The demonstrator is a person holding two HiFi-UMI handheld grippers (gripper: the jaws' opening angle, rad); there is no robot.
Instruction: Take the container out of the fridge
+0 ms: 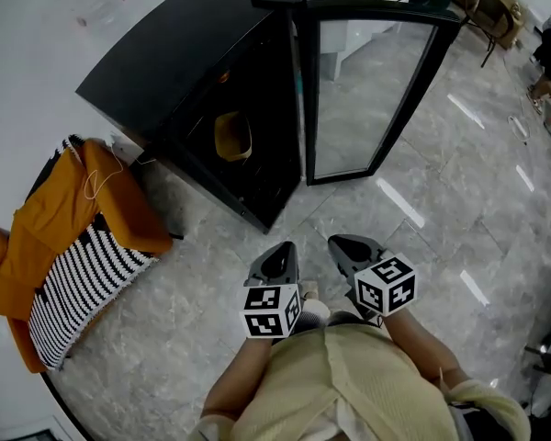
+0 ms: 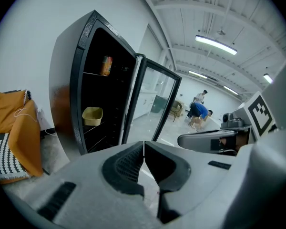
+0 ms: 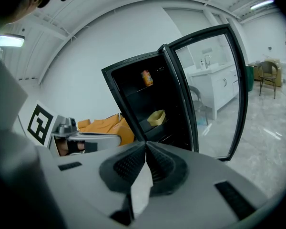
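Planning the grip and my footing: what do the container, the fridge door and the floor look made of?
Container: probably plastic, matte pale yellow, with thin rounded walls.
Fridge door: a glass pane in a black frame; the floor shows through it.
Floor: glossy grey stone-look tiles, perhaps marble or ceramic; veining, joints and lamp reflections show.

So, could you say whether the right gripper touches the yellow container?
Apart: the head view shows floor between the right gripper and the shelved yellow container.

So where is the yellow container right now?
In the head view the yellow container sits inside the open black fridge, just left of its swung-open glass door.
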